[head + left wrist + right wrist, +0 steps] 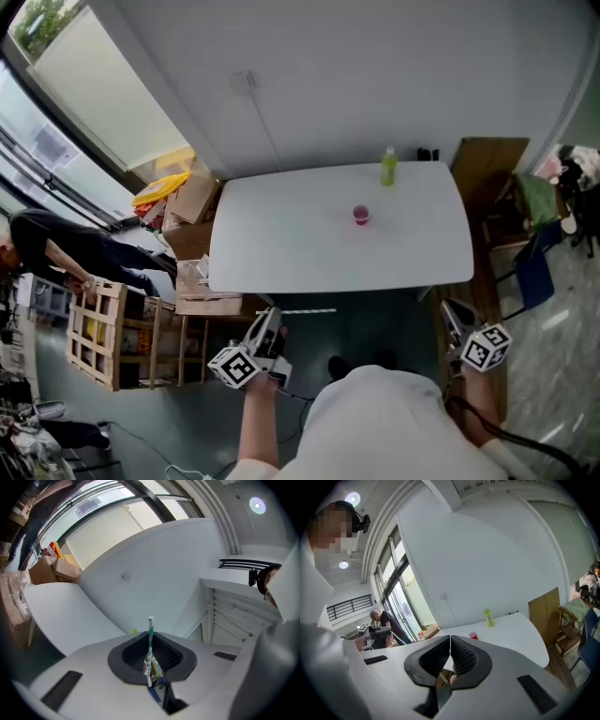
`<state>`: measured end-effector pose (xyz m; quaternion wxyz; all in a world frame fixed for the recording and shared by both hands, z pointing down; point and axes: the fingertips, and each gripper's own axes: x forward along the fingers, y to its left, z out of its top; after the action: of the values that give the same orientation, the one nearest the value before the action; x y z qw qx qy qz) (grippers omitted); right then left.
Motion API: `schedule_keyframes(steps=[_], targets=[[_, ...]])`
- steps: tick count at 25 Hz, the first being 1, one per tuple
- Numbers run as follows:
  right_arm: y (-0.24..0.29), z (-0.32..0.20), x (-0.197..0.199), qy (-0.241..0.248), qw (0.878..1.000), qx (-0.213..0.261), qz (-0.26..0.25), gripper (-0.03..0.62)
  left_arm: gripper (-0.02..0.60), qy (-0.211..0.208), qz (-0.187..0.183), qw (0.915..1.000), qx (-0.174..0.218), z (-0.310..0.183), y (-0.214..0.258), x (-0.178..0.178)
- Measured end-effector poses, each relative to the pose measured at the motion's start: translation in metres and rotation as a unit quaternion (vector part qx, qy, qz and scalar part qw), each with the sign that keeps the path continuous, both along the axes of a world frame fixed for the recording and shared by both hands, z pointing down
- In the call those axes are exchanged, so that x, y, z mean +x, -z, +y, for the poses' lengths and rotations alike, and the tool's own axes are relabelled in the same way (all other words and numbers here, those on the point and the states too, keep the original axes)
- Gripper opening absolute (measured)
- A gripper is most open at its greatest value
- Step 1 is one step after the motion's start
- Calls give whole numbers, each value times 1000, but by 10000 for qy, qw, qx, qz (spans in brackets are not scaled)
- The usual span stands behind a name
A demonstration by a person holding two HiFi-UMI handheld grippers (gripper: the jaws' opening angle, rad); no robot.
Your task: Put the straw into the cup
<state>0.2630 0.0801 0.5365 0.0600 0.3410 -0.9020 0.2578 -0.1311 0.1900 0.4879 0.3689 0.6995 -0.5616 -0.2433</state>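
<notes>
- The left tool (151,654) is clenched on the striped straw (150,637), which stands upright between its pads.
- The right tool (450,654) is closed on nothing.
- The red cup (361,215) stands mid-desk (281,248), well apart from both tools.
- The step in hand looks like the carry. The next move calls for reaching over the desk and lining the straw's end up above the cup's mouth.

Head view looks steeply down on the white table (281,234); right gripper view shares it
</notes>
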Motion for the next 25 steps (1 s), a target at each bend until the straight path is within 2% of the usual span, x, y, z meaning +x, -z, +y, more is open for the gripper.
schedule_keyframes(steps=[6,17,25], targets=[[3,3,-3,-48,9999,-64,-76,37,23,-69,-30,9999,73,-1,5,-2],[-8,17,-12,-259,9996,-138,-15,37,23,-189,161,9997,24,5,-8,-19],[-12,30,-37,-311,9993,-204,9,37,23,-349,189,9992,-17,3,-14,-41]])
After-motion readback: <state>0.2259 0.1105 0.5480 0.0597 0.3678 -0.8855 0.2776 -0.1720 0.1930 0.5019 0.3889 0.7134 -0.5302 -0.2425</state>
